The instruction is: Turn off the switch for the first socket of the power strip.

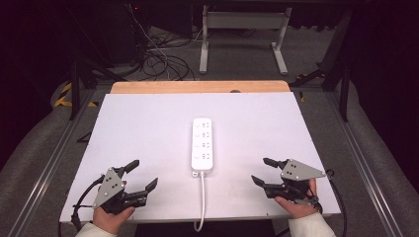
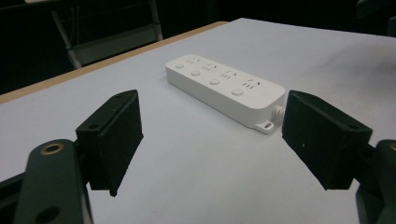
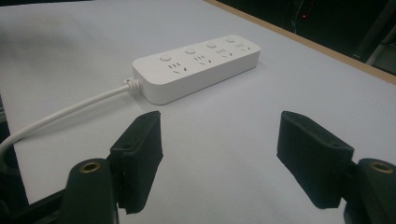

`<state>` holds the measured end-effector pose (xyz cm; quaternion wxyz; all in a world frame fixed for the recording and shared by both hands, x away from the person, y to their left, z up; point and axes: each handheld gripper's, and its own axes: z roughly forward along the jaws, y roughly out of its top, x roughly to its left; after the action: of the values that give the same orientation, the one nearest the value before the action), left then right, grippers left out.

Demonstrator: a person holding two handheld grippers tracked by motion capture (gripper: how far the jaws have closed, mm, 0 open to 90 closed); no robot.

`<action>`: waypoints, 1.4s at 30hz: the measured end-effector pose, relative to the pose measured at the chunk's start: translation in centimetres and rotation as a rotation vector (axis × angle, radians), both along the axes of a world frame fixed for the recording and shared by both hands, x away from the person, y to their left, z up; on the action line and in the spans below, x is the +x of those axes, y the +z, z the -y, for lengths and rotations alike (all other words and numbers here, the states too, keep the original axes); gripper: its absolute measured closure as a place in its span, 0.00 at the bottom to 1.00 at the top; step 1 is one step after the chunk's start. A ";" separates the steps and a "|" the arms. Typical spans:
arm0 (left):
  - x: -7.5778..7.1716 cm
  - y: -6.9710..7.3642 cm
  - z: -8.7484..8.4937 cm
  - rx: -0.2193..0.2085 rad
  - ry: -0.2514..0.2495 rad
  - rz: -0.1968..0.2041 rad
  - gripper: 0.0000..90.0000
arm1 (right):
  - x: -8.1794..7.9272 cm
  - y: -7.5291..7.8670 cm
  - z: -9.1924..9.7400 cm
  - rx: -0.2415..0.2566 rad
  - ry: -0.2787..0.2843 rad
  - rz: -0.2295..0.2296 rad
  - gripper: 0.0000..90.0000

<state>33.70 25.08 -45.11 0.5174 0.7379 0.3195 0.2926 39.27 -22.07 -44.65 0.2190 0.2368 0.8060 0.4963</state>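
From the high view, a white power strip (image 1: 203,144) is seen lying near the middle of the white board (image 1: 148,138), its long axis running away from the person and its cord (image 1: 201,197) trailing back over the near edge. The left gripper (image 1: 140,175) is held at the near left, the right gripper (image 1: 261,171) at the near right; both are spread wide and nothing is held. The strip lies between them, ahead and inward of each, about equally near, well apart from both.

In the left gripper view, the power strip (image 2: 225,89) is seen beyond the open jaws, angled ahead.

In the right gripper view, the strip (image 3: 196,66) is seen ahead, its cord end nearer, untouched; an inward reach is judged necessary.
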 end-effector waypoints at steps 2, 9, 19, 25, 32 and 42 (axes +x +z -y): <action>0.0 0.0 0.1 0.014 0.009 0.004 0.23 | 0.0 0.0 0.0 -0.001 -0.001 0.001 0.35; -0.1 0.1 0.1 0.028 0.012 0.023 0.24 | 0.0 0.1 0.0 -0.003 0.000 -0.001 0.34; -0.5 0.2 0.4 0.072 0.016 0.058 0.24 | 0.0 0.4 -0.2 -0.023 0.012 -0.012 0.36; -0.5 0.3 0.2 0.041 0.017 0.034 0.24 | 0.2 0.8 -0.3 -0.022 0.014 -0.036 0.41; -0.5 0.3 0.3 0.052 0.021 0.036 0.25 | 0.8 1.9 -0.8 -0.029 0.030 -0.062 0.51; -0.6 0.3 0.3 0.057 0.026 0.042 0.26 | 2.2 3.2 -2.6 -0.049 0.081 -0.090 0.53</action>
<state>33.14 24.80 -44.79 0.4990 0.7417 0.3099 0.3238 41.46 -19.46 -41.43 0.1681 0.2208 0.8358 0.4737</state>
